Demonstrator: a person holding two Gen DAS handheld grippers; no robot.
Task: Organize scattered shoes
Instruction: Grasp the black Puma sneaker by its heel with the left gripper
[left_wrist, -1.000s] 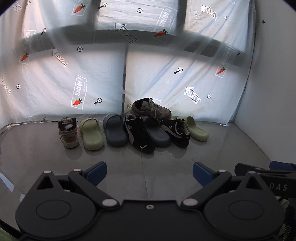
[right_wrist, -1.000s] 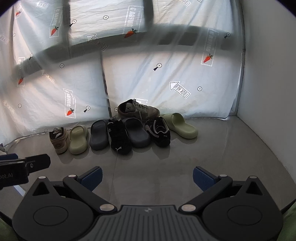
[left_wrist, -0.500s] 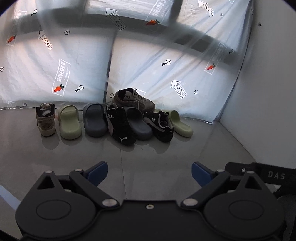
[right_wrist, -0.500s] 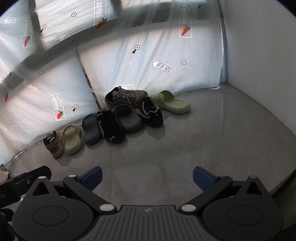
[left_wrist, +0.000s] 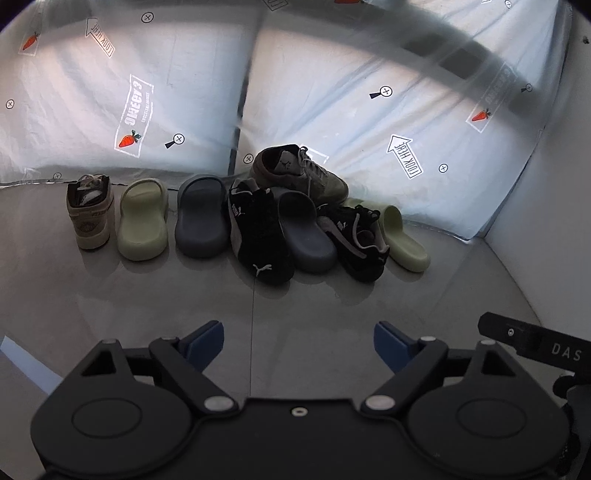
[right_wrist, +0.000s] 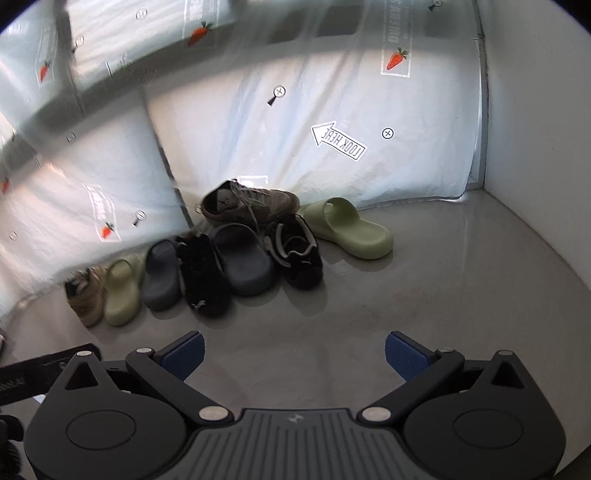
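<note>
Black Puma sneakers (left_wrist: 260, 229), slides and a brown sneaker (left_wrist: 299, 173) lie heaped ahead of both claws. Left claw (left_wrist: 298, 345) and right claw (right_wrist: 293, 354) gape wide, holding nothing, probably ready for sorting pairs.

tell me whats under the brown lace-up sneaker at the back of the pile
The brown sneaker sits raised at the back, resting on the heel ends of the dark grey slide and the black sneaker. Whatever lies beneath its middle is covered.

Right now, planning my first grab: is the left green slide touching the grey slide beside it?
Apart: left wrist view shows bare floor between green slide and grey slide.
</note>
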